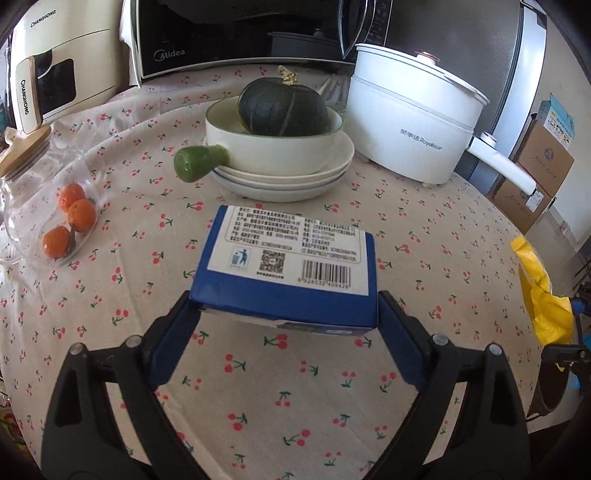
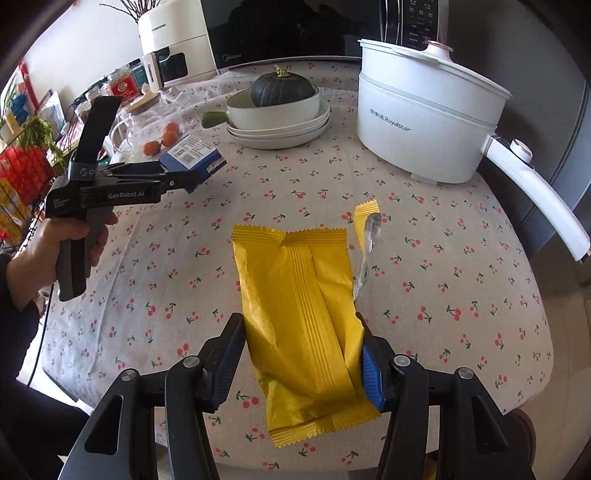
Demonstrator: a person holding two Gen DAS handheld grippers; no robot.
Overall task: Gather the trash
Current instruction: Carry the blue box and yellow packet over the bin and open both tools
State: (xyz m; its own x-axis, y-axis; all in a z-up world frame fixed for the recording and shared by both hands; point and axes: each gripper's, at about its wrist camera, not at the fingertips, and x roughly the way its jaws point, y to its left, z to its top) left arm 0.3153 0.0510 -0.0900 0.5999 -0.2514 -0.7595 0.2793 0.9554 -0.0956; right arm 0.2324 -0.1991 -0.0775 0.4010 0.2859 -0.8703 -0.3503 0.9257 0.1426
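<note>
My left gripper [image 1: 284,314] is shut on a blue box [image 1: 286,266] with a white label and barcode, held above the cherry-print tablecloth [image 1: 295,406]. The right wrist view shows that gripper [image 2: 192,173] with the box [image 2: 192,155] at the left. My right gripper [image 2: 301,343] is shut on a yellow snack wrapper [image 2: 299,314], gripped at both edges above the table. The wrapper also shows in the left wrist view [image 1: 539,291] at the right edge. A torn yellow and silver strip [image 2: 367,229] lies on the cloth beyond it.
A stack of white dishes [image 1: 284,173] holds a dark green squash [image 1: 282,107]. A white Royalstar pot [image 1: 410,118] stands right. A microwave [image 1: 236,33] and a Changhong appliance [image 1: 55,74] stand behind. A jar with oranges [image 1: 70,218] lies left. Cardboard boxes [image 1: 535,173] sit beyond the table.
</note>
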